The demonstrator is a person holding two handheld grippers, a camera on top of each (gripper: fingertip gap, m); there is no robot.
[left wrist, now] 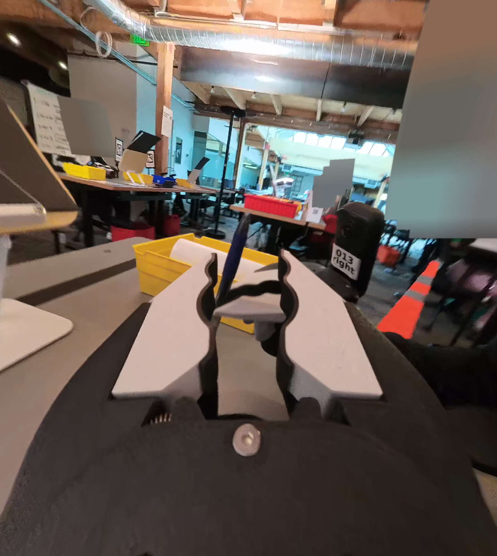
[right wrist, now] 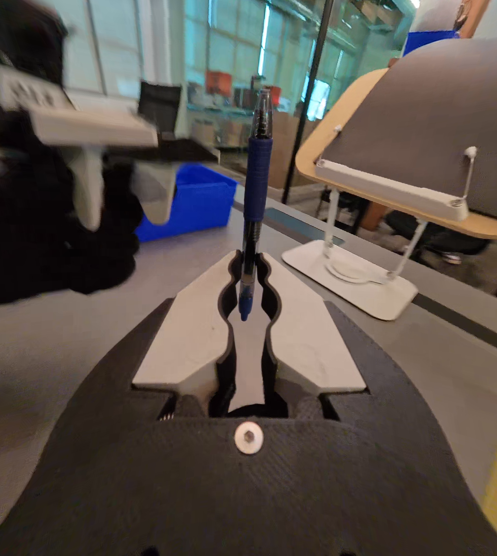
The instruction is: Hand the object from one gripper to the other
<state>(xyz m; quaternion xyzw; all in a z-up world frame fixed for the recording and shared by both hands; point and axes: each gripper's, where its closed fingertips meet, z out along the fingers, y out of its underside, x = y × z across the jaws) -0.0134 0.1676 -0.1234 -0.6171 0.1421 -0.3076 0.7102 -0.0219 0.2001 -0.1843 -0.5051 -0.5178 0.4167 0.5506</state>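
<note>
Above the grey table (right wrist: 60, 346), we see our right gripper (right wrist: 248, 258) clamped on an upright blue pen (right wrist: 257, 177). Our left gripper (left wrist: 247, 261) stands spread open around it, not gripping.

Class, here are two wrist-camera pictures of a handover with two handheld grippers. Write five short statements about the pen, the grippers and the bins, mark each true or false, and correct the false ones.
1. The right gripper is shut on the blue pen. True.
2. The pen lies flat on the table. False: it stands upright between the right gripper's fingertips, above the grey table.
3. The left gripper is clamped on the pen. False: its jaws stand open, with a gap on both sides of the pen.
4. A blue bin sits on the table behind the pen in the right wrist view. True.
5. The yellow bin is empty. False: a white roll lies in it.
</note>
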